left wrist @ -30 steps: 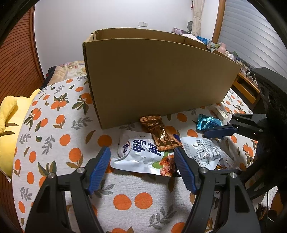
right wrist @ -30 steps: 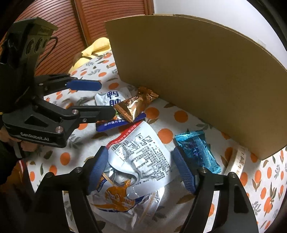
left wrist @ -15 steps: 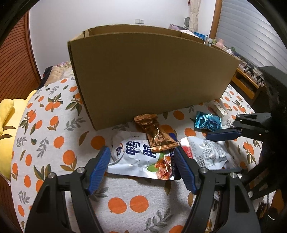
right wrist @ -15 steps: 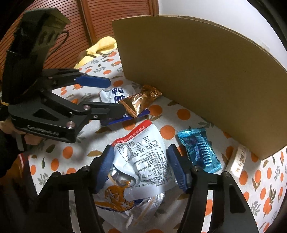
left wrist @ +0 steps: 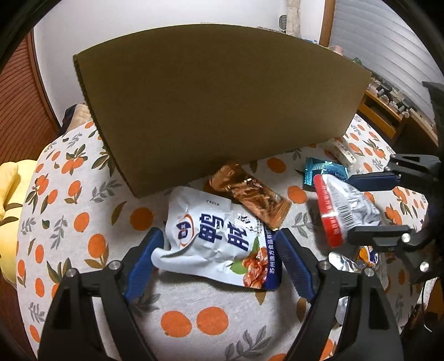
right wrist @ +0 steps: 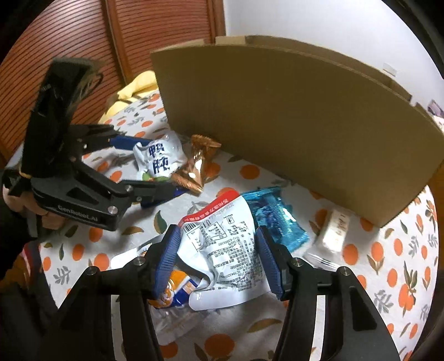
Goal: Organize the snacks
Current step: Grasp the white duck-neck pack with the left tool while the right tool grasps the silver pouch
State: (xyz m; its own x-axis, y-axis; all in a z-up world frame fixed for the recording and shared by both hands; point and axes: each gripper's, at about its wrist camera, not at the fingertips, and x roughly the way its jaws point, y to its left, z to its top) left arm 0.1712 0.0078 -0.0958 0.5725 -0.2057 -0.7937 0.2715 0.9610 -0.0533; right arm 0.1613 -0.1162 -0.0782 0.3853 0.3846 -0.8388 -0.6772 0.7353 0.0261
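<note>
cardboard box (left wrist: 222, 111): inside hidden by near wall | orange pouch (right wrist: 172, 288): mostly under grey packet (right wrist: 222, 250) | white bar (right wrist: 334, 229): blurred, print unreadable

Crumpled white snack packets (left wrist: 219, 244) lie before upright cardboard box (left wrist: 222, 105).

A white wall (left wrist: 144, 19), reddish slatted doors (right wrist: 155, 41) and a wooden shelf (left wrist: 388, 116) surround the orange-print cloth (left wrist: 69, 200).

Warm, dim indoor light falls from above, leaving soft shadows under the cardboard box (left wrist: 222, 111). Fisheye bending curves its edges, dark vignette rings both views. The copper foil packet (right wrist: 195, 166) glints; motion blur smears the left claw's body (right wrist: 59, 111).
</note>
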